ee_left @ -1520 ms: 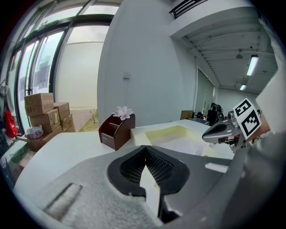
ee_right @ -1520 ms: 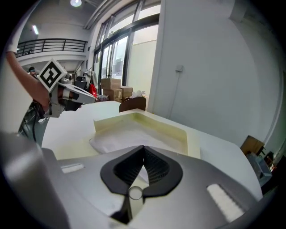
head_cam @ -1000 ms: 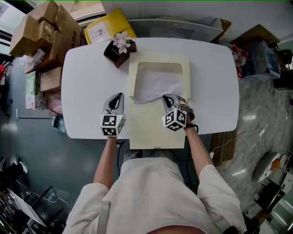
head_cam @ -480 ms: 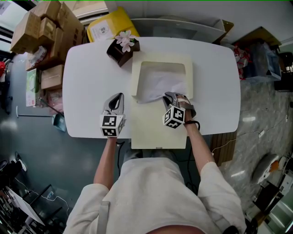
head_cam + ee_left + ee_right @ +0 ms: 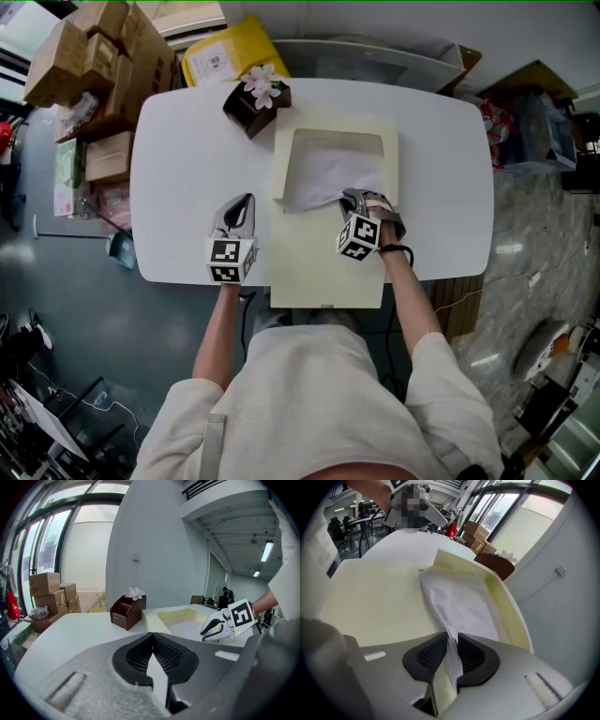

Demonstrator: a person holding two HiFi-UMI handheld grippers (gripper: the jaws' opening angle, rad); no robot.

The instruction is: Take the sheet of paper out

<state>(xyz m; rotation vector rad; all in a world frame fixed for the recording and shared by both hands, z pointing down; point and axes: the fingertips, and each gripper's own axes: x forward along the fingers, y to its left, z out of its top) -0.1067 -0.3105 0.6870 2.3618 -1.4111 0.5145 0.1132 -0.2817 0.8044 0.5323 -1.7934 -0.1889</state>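
Observation:
A cream folder lies open on the white table, with a white sheet of paper in its pocket half. My right gripper is at the sheet's near right corner and is shut on it. In the right gripper view the creased sheet runs from the folder down between the pads of the right gripper. My left gripper rests on the table left of the folder, shut on nothing. Its closed tips point across the table, and the right gripper shows to its right.
A brown wooden box with a pink flower stands at the table's far edge, just left of the folder. Cardboard boxes and a yellow package sit beyond the table on the left. The table's near edge is close under both grippers.
My right gripper has crept a little forward over the folder, still pinching the sheet. The left gripper has stayed where it was.

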